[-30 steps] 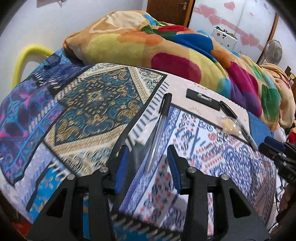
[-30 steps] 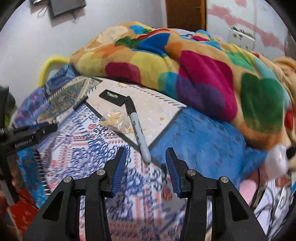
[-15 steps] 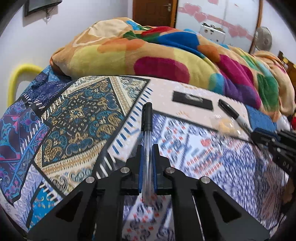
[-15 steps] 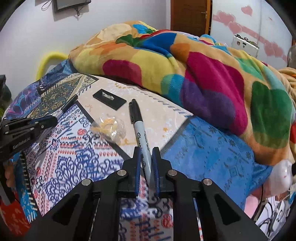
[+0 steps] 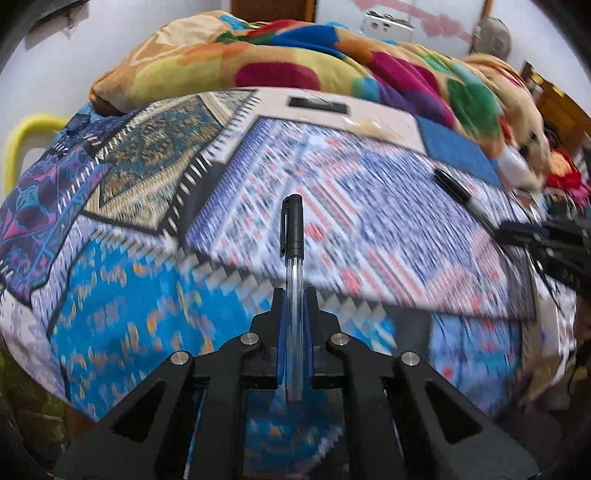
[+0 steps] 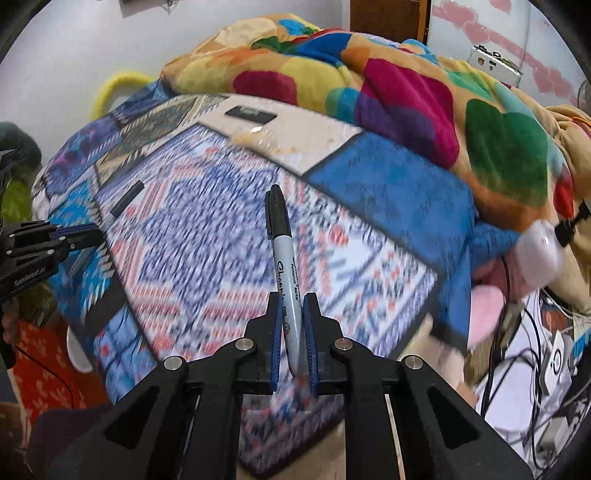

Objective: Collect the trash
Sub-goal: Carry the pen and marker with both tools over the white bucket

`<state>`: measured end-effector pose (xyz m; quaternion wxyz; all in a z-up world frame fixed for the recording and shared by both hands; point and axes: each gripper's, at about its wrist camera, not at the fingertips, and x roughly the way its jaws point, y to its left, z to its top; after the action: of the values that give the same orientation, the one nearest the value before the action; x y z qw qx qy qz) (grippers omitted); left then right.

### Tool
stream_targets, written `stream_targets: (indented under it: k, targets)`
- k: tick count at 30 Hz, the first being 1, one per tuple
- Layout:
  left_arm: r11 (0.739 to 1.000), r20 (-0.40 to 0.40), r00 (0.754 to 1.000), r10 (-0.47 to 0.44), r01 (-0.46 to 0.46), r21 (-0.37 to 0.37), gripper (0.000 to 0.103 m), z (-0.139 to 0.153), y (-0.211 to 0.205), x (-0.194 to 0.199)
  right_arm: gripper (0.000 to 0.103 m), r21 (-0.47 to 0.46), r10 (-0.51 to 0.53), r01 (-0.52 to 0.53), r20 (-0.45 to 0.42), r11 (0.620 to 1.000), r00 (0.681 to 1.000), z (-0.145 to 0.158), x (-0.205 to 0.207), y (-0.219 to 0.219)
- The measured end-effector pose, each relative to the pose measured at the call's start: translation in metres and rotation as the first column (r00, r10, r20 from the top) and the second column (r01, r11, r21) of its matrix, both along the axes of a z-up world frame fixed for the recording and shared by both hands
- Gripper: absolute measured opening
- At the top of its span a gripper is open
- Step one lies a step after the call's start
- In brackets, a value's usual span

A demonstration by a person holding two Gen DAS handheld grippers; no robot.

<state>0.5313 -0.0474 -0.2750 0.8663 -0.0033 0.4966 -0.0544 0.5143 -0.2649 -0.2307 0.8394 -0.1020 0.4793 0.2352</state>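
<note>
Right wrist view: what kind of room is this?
Most likely a bedroom. A patchwork-print bedsheet covers a mattress, a bunched fleece blanket with coloured hearts lies at the back, and a brown wooden door stands behind it.

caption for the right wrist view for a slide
Right tool shut on a Sharpie marker, above the patterned bedspread.

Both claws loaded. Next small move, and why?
Probably carry both away toward a bin, none visible here. The left claw grips the clear ballpoint pen with black cap, the right claw the grey permanent marker; both are lifted off the patterned bedspread.
</note>
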Motion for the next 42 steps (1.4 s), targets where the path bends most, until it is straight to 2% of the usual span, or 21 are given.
stream_targets:
  k: [4, 6, 13, 17, 20, 22, 25, 34, 42]
  targets:
    - [0.994, 0.028, 0.999, -0.046, 0.043, 0.101, 0.007, -0.001, -0.017, -0.012, 0.011, -0.025, 0.006, -0.007, -0.019, 1.0, 1.0, -0.002, 0.004, 0.01]
    - [0.992, 0.029, 0.998, -0.052, 0.048, 0.115, 0.007, -0.002, -0.019, -0.01, 0.011, -0.037, 0.005, -0.006, -0.016, 0.999, 1.0, -0.003, 0.007, 0.017]
    - [1.0, 0.038, 0.999, -0.014, 0.013, 0.016, 0.007, -0.002, -0.01, 0.007, 0.011, -0.035, 0.002, -0.001, 0.026, 0.999, 1.0, -0.007, 0.01, 0.03]
    - [1.0, 0.053, 0.999, 0.0, 0.0, 0.002, 0.007, -0.002, -0.01, 0.006, 0.011, -0.048, -0.014, 0.018, 0.072, 0.999, 0.997, -0.009, 0.004, 0.033]
    - [1.0, 0.063, 0.998, -0.003, 0.003, 0.01, 0.007, -0.002, -0.011, 0.003, 0.01, -0.011, -0.025, 0.025, 0.044, 1.0, 0.999, -0.007, 0.003, 0.031]
    - [1.0, 0.054, 0.998, 0.013, -0.012, -0.017, 0.007, -0.001, -0.009, 0.002, 0.01, 0.025, -0.028, 0.028, 0.014, 0.999, 0.999, -0.004, 0.001, 0.03]
    - [0.999, 0.056, 0.998, 0.027, -0.025, -0.043, 0.007, 0.006, -0.008, -0.001, 0.01, 0.027, -0.028, 0.027, 0.039, 0.999, 0.999, 0.006, -0.006, 0.032]
    - [0.997, 0.169, 0.985, 0.039, -0.028, -0.066, 0.007, 0.078, -0.008, -0.035, 0.01, 0.1, -0.025, 0.013, 0.12, 0.995, 0.992, 0.066, -0.035, 0.038]
    - [0.995, 0.275, 0.959, 0.065, -0.042, -0.089, 0.007, 0.145, 0.006, -0.084, 0.01, 0.15, -0.002, -0.03, 0.21, 0.988, 0.978, 0.124, -0.075, 0.056]
